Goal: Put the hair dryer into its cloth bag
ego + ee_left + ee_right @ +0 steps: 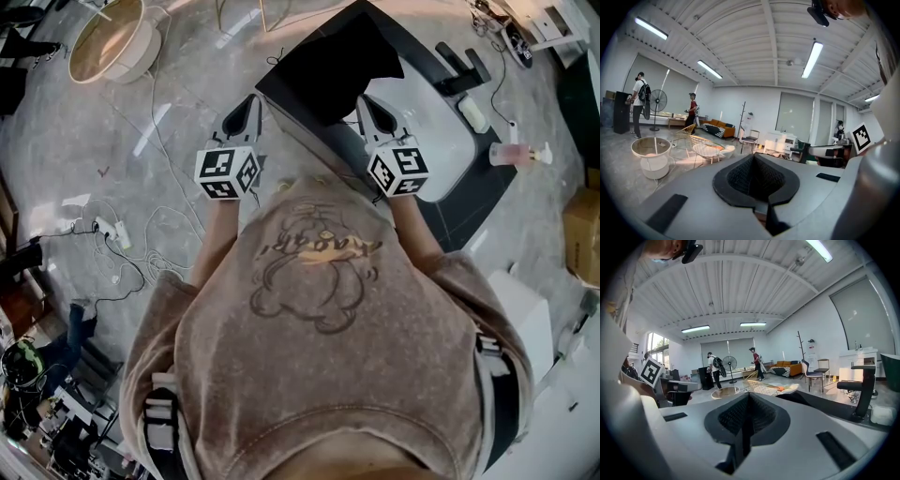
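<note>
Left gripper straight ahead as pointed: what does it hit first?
Likely the black cloth bag, whose near corner sits at the left gripper's tips in the head view; its own view shows open floor beyond.

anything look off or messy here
Nothing spilled or broken. Loose white cables and a white power strip sprawl over the grey floor left of the person, a trip risk. The black cloth bag lies rumpled on the white table.
</note>
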Motion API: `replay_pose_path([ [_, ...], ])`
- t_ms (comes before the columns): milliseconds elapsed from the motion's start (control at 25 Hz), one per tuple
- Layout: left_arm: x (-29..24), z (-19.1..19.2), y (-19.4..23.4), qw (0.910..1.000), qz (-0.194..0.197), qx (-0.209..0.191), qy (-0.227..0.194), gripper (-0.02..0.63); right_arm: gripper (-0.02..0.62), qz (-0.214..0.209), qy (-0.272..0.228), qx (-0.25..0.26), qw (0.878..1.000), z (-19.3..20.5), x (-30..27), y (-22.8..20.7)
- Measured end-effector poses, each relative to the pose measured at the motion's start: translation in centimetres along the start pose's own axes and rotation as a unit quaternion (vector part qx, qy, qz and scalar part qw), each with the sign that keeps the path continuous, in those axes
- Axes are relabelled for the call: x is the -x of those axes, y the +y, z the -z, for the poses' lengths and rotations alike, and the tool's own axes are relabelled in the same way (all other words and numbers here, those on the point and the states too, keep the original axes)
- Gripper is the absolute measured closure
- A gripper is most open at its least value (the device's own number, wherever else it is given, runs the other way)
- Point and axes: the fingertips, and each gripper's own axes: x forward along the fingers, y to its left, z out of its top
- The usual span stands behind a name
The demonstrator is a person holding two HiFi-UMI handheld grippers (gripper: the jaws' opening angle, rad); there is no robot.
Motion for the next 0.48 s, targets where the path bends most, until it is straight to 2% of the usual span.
replay_pose_path([
  [480,0.14,0.48,-0.21,0.9999,0.0,0.013,0.006,0.588,0.6,-0.003,0.009,0.0,1.0,0.72,0.04,0.27],
])
